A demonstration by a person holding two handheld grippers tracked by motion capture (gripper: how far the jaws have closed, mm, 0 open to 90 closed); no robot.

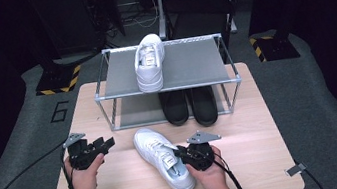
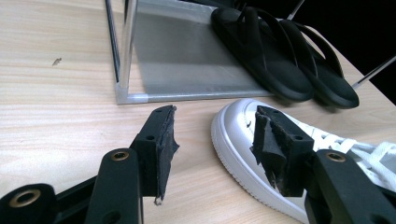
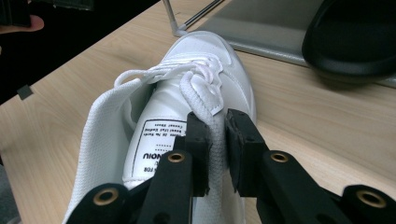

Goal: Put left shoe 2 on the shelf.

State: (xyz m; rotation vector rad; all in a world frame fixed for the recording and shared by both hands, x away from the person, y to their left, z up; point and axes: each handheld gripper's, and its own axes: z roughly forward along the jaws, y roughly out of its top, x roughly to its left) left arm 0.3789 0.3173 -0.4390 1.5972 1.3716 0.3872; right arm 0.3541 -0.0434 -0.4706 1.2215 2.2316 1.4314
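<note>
Landmark: the shoe rack [image 1: 168,88] at the far middle of the table [image 1: 257,162].

Left gripper [image 1: 95,150]: in front of the rack's left corner, near the table's left edge, held in the person's left hand [image 1: 84,180]. Jaws stand wide apart with nothing between them (in the left gripper view only bare wood lies in the gap). It points toward the sneaker's toe but does not touch it.

White sneaker [image 1: 162,159]: lies on the table in front of the rack's middle, toe toward the rack, heel toward the person, angled slightly.

Right gripper [image 1: 185,153]: in front of the rack, at the sneaker's right side near its opening, held in the right hand [image 1: 209,172]. Jaws are nearly together and pinch the sneaker's right collar wall by the lace [image 3: 205,100]; pads press it from both sides in the right gripper view.

On the rack: a second white sneaker [image 1: 149,62] on the top shelf, left of centre; a pair of black sandals [image 1: 188,105] on the lower level, right of centre.
</note>
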